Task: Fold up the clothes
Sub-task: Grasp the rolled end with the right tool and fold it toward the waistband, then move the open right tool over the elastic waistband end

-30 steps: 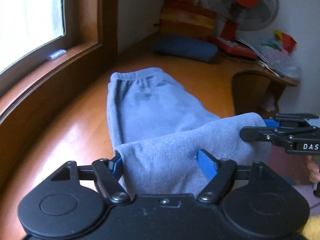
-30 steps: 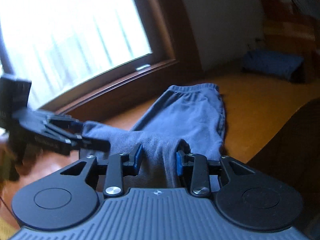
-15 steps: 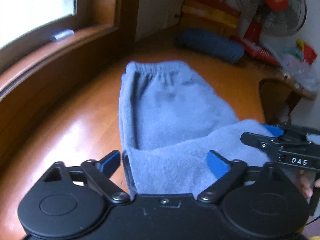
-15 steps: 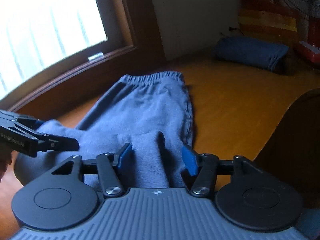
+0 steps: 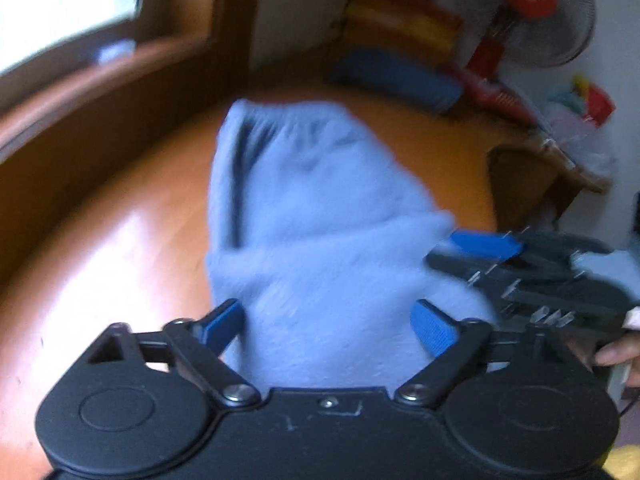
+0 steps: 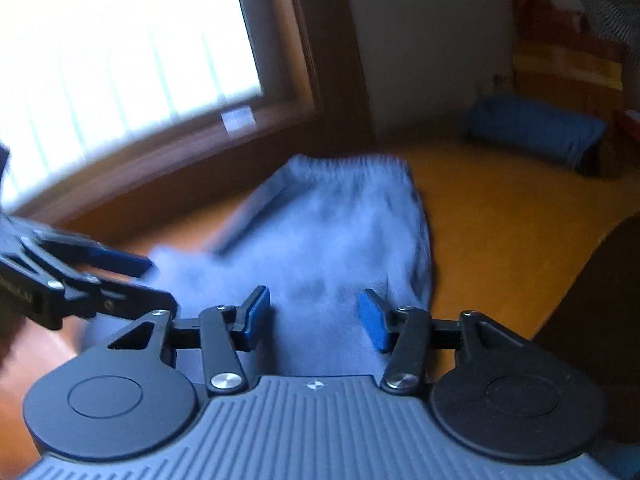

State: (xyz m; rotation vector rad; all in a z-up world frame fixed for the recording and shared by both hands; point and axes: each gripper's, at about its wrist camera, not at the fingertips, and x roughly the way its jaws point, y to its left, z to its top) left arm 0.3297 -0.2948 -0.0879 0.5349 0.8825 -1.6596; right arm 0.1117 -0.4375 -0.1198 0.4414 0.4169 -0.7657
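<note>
The wooden floor (image 5: 120, 248) carries the grey-blue sweatpants (image 5: 320, 208), folded over, waistband far ahead of both tongs. The near fold lies between the spread blue pads of the left tongs (image 5: 330, 326) and the right tongs (image 6: 314, 316), neither pinching it

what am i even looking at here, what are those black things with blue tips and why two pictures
They are hand-held tongs, one in each of a person's hands, each carrying a camera that looks along its two blue-tipped fingers. One picture comes from the left tongs, the other from the right tongs; each also shows the other from the side. A grey-blue pair of sweatpants lies on the orange wooden floor, its near end folded up toward the waistband. Both tongs stand open around the cloth, gripping nothing. The pictures are motion-blurred.
</note>
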